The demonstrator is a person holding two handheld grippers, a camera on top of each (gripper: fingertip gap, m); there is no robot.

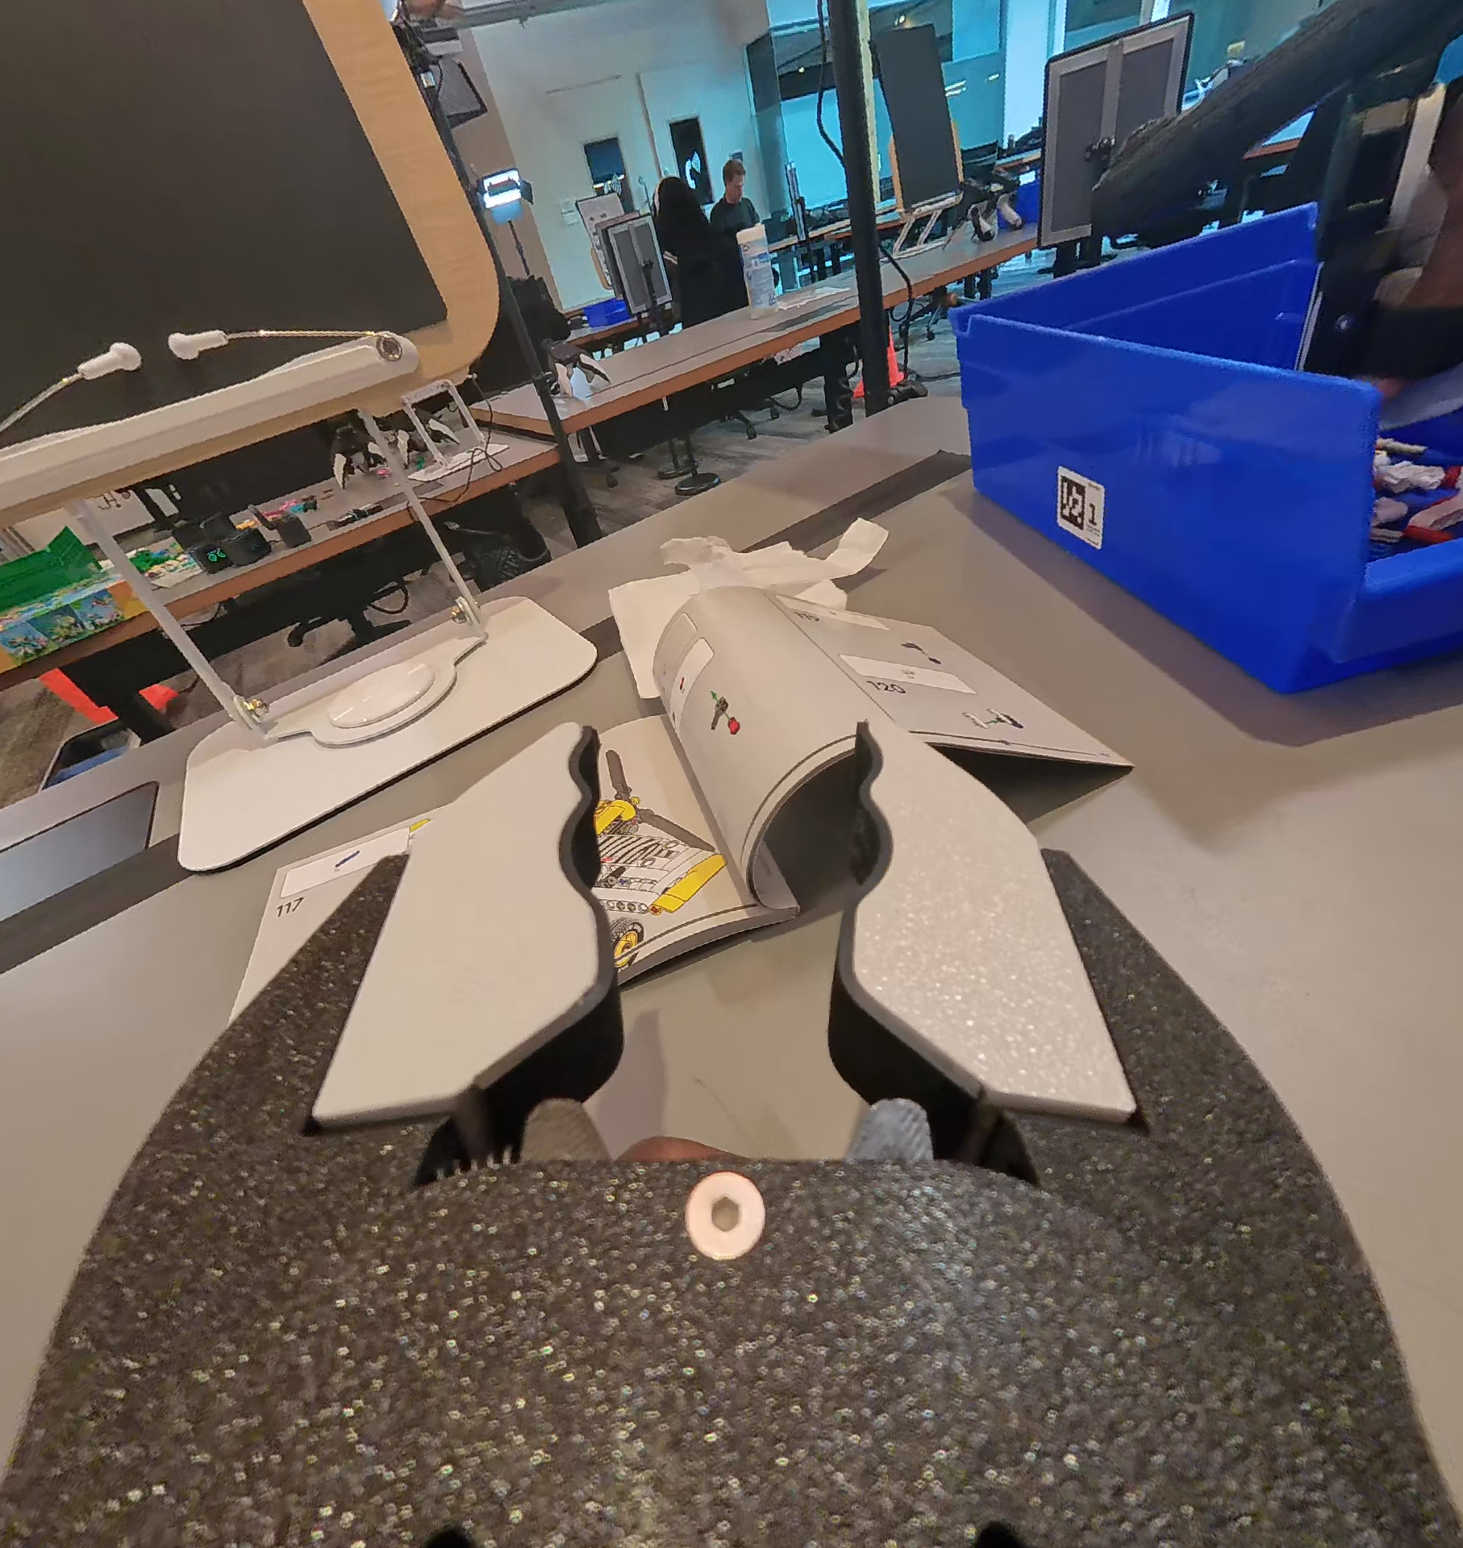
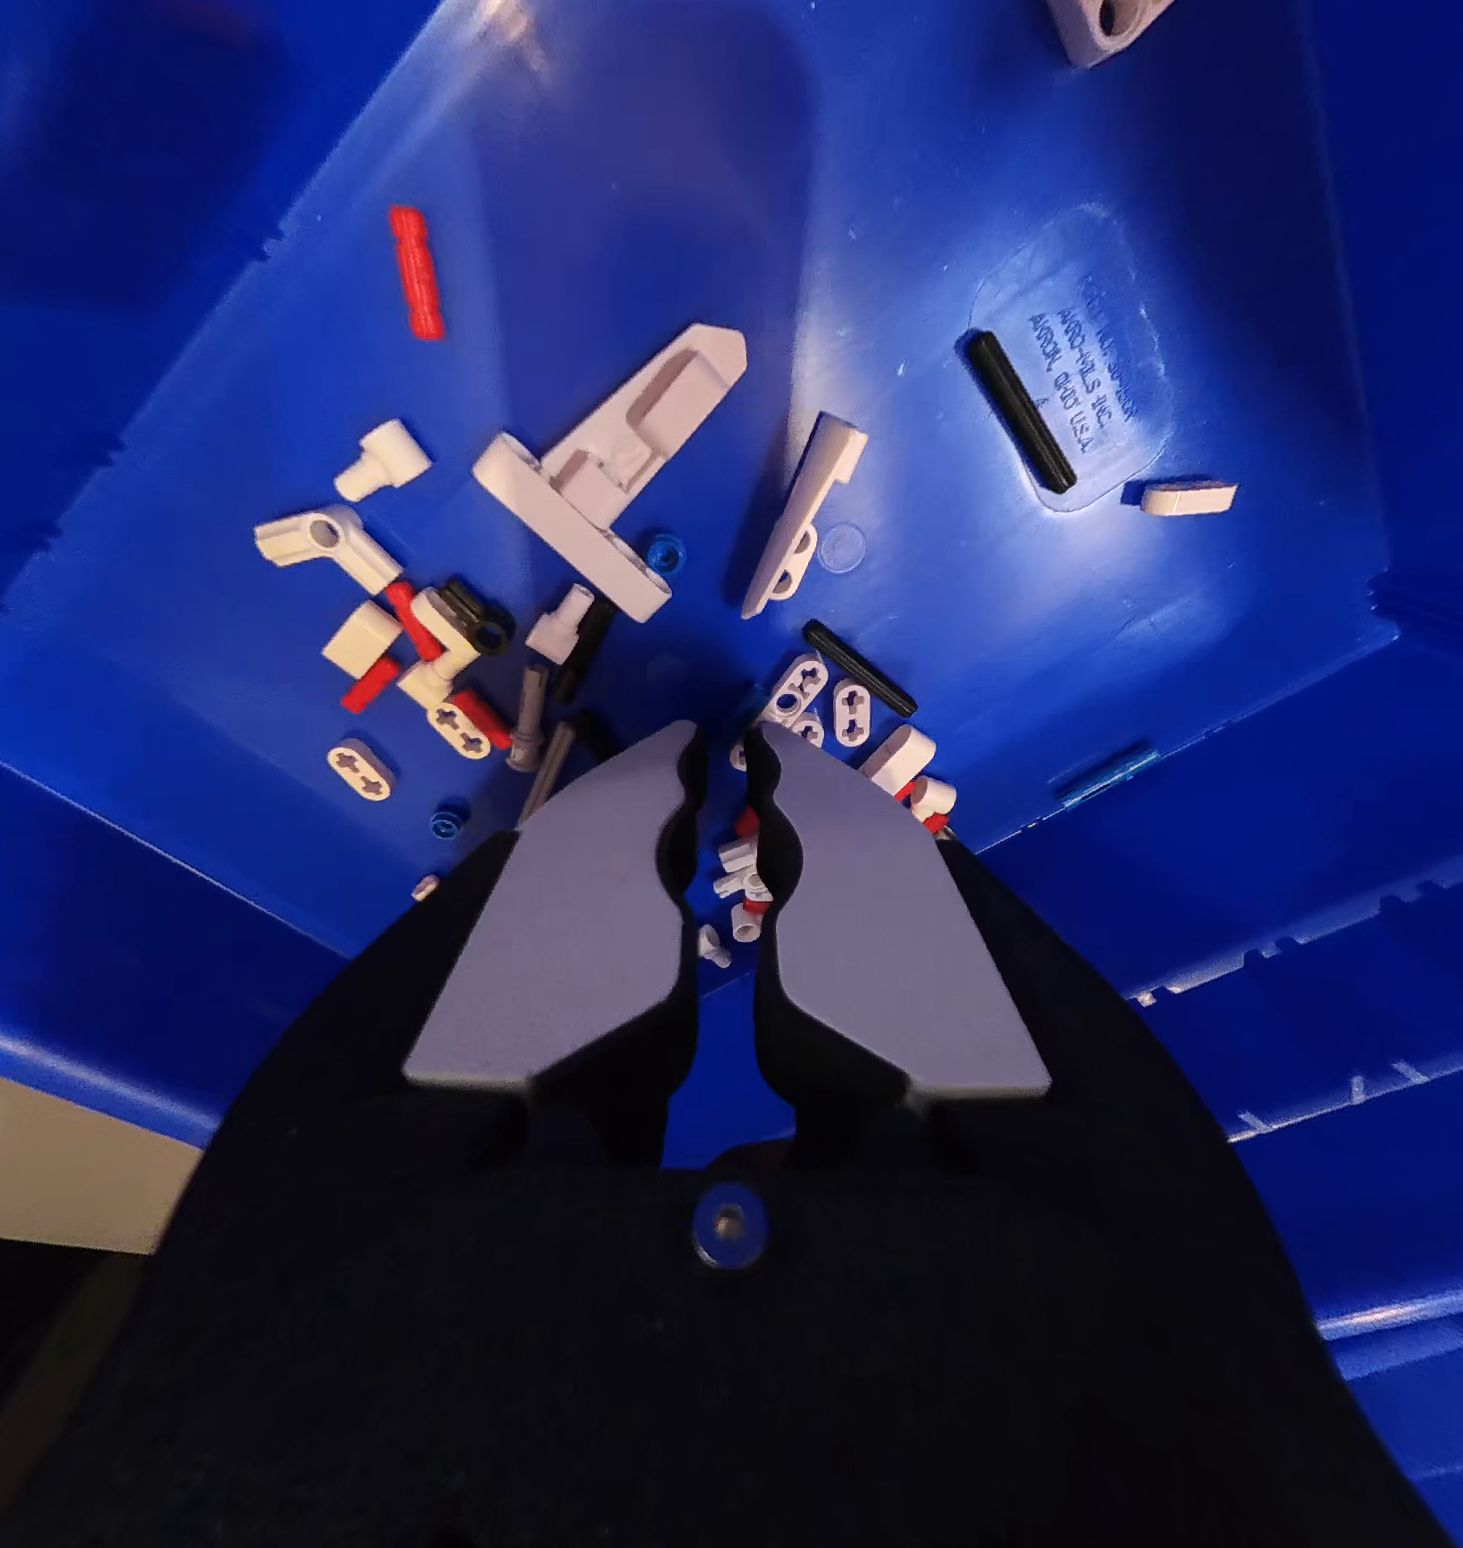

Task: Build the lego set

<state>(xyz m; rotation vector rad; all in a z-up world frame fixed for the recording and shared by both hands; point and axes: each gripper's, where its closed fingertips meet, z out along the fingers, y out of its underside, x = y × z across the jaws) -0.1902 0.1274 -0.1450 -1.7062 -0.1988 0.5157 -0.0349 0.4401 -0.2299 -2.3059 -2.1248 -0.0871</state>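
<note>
My left gripper [image 1: 724, 737] is open and empty, low over a grey table [image 1: 1214, 921]. An open instruction booklet [image 1: 753, 695] with a curled page lies between and just beyond its fingertips. My right gripper [image 2: 724, 741] is down inside a blue bin [image 2: 963, 209]. Its jaws are nearly together with a narrow gap, and nothing shows pressed between the pads. A small blue piece [image 2: 752, 702] lies at the right fingertip, next to white two-hole links [image 2: 799, 691]. In the left wrist view the hand with the right gripper [image 1: 1382, 251] reaches into the bin [image 1: 1172, 469], and its fingers are hidden.
Loose parts lie on the bin floor: a large white panel [image 2: 619, 469], a black axle [image 2: 858, 668], a red bar [image 2: 416, 272] and grey pins [image 2: 531, 712]. A white tablet stand [image 1: 376, 720] stands left of the booklet. Crumpled white paper [image 1: 762, 561] lies behind it. Some 35 cm of space lies between my two pairs of fingers.
</note>
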